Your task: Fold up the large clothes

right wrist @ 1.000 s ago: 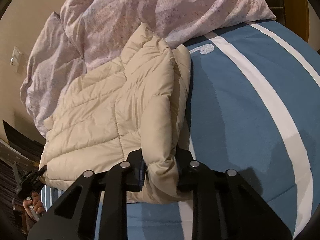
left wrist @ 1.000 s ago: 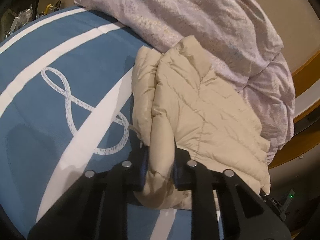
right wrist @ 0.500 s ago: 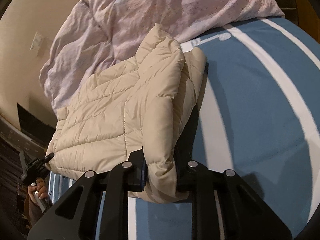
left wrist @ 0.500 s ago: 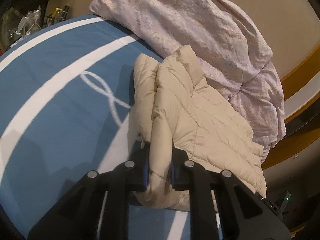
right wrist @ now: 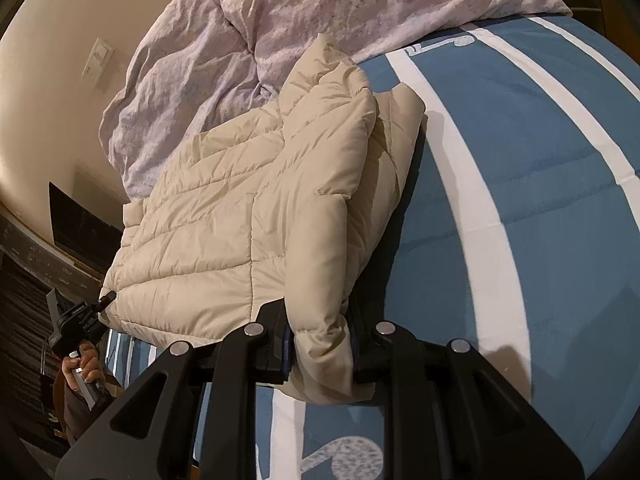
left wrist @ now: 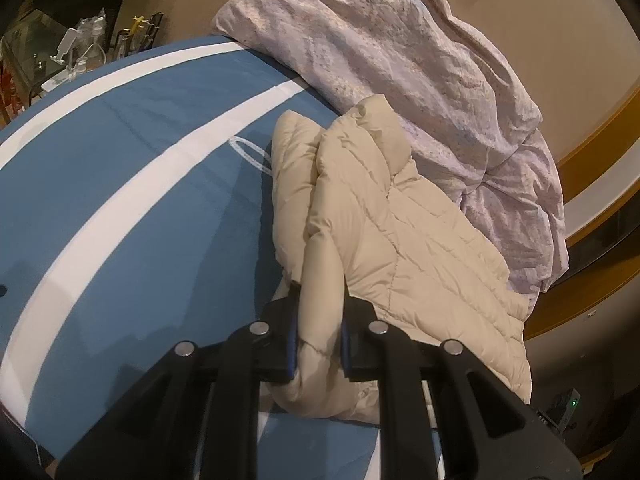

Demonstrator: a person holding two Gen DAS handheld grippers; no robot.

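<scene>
Pinching cream puffer jacket [left wrist: 400,240], left hand-held gripper [left wrist: 318,344], right hand-held gripper [right wrist: 320,344], blue bedspread [left wrist: 120,200]

cream quilted puffer jacket [left wrist: 404,248] [right wrist: 240,216] — folded over itself, lying on the blue bedspread — one edge lifted.

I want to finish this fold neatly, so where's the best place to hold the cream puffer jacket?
Hold the puffer jacket by its folded near edge, coming from the bedspread side. That puffy edge overhangs toward both tools, and the left tool and right tool are each shut on it there.
</scene>
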